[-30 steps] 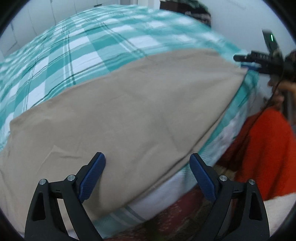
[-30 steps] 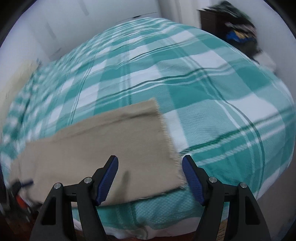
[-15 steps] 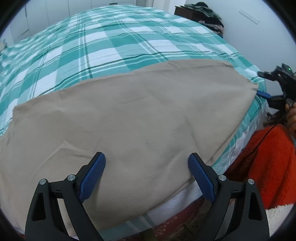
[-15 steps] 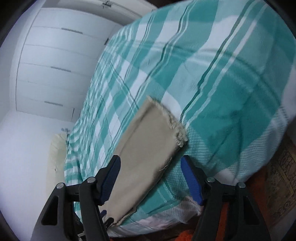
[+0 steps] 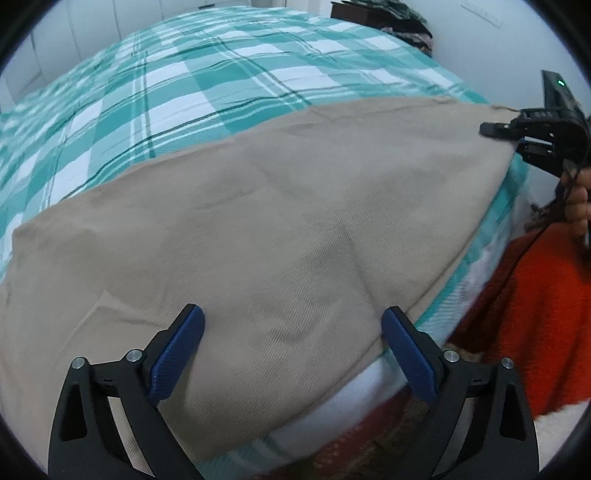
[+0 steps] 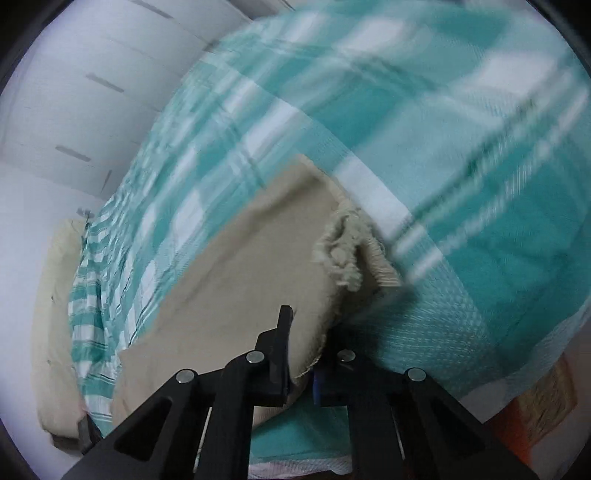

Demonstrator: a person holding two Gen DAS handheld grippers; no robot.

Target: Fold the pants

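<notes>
Tan pants (image 5: 266,236) lie flat along the near edge of a bed with a teal and white plaid cover (image 5: 192,85). My left gripper (image 5: 291,343) is open above the wide end of the pants, with nothing between its blue pads. My right gripper (image 6: 301,354) is shut on the near corner of the frayed leg hem (image 6: 343,240) of the pants (image 6: 236,280). In the left wrist view the right gripper (image 5: 532,140) shows at the far right end of the pants.
An orange garment on the person (image 5: 535,314) is at the right of the bed. A dark dresser with clothes (image 5: 380,18) stands beyond the bed. White wardrobe doors (image 6: 92,85) and a cream pillow (image 6: 51,295) lie at the far end.
My right gripper has moved down onto the hem corner and closed on it. My left gripper stays open and has moved in a little closer over the pants.
</notes>
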